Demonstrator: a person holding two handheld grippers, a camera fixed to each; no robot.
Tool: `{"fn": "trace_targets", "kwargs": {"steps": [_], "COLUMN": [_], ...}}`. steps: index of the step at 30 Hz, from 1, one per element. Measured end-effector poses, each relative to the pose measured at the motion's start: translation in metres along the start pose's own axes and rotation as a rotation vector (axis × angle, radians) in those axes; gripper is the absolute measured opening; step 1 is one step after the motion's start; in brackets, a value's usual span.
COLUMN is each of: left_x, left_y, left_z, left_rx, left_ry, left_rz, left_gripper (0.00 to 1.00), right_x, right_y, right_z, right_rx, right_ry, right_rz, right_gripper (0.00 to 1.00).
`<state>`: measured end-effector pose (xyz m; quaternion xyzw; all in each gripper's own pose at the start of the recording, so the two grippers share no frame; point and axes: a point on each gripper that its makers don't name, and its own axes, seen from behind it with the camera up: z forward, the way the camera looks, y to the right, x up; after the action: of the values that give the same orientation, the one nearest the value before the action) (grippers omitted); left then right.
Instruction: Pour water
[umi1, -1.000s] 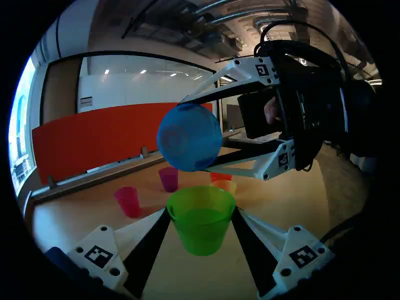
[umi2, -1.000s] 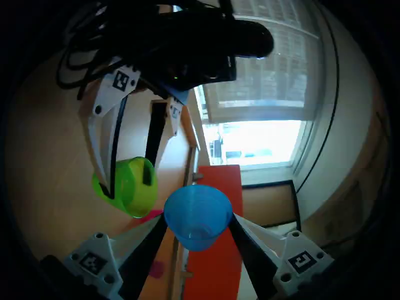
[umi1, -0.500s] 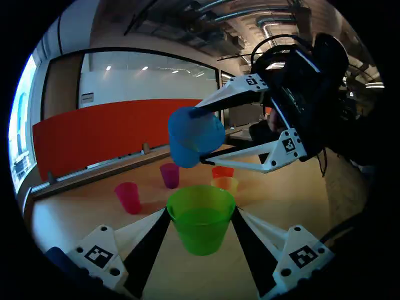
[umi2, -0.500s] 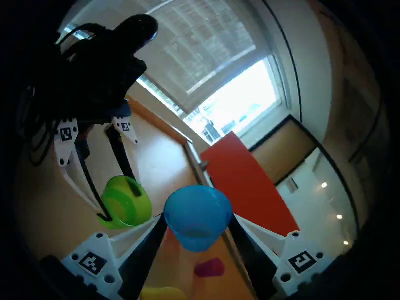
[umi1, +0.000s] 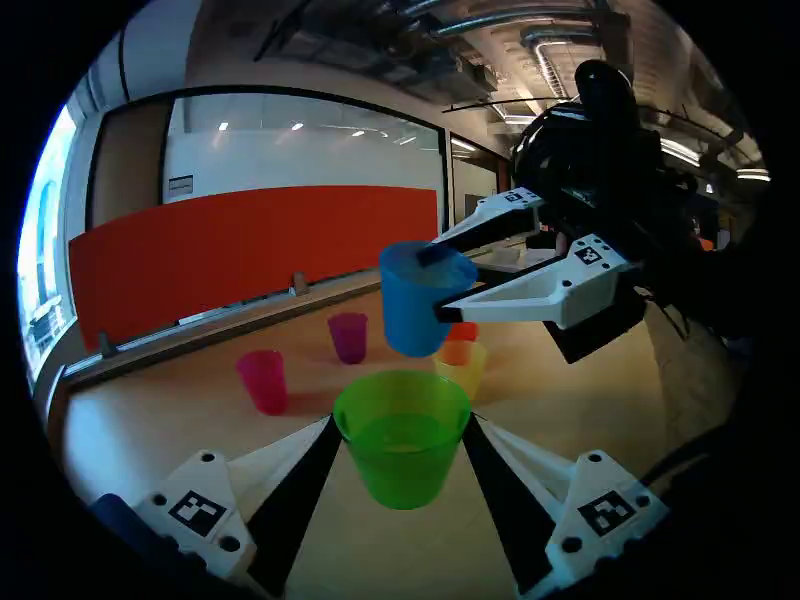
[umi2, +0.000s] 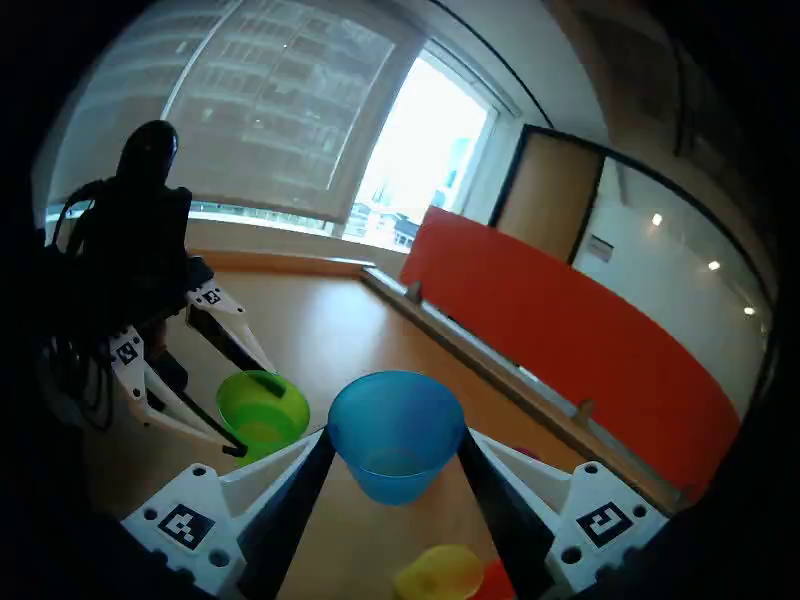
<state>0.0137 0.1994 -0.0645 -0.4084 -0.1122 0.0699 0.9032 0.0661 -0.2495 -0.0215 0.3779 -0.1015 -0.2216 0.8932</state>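
In the left gripper view, the blue cup (umi1: 418, 300) has swung back from the tipped pose of a second ago, when its base faced the camera, and now stands upright at 12 o'clock above the green cup (umi1: 402, 460). The right gripper (umi1: 438, 285) reaches in from 2 o'clock, level, with both fingers pressed on the blue cup's sides. The left gripper (umi1: 402, 428) is closed part-way, its two fingers clamping the green cup, which sits upright at 6 o'clock, where it was before. On the table (umi1: 150, 440) beyond stand a pink cup (umi1: 264, 380), a purple cup (umi1: 348, 336), a yellow cup (umi1: 462, 366) and an orange cup (umi1: 463, 331).

In the right gripper view, the room has rolled from sideways to level. The right gripper (umi2: 396, 440) points forward and slightly down, gripping the blue cup (umi2: 396, 455) mouth-up at 6 o'clock. At 8 o'clock the left gripper (umi2: 257, 414) holds the green cup (umi2: 272, 402) just beside it. The yellow cup (umi2: 440, 573) lies near 6 o'clock.
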Motion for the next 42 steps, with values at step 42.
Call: {"fn": "trace_targets", "kwargs": {"steps": [42], "left_x": [-0.080], "left_y": [-0.024], "left_z": [0.012], "left_rx": [0.048], "left_ry": [-0.178], "left_rz": [-0.064], "left_gripper": [0.86], "right_x": [-0.149], "right_y": [-0.042], "right_z": [-0.034], "right_rx": [0.079], "right_ry": [-0.220], "right_rz": [0.303], "right_gripper": [0.90]}}
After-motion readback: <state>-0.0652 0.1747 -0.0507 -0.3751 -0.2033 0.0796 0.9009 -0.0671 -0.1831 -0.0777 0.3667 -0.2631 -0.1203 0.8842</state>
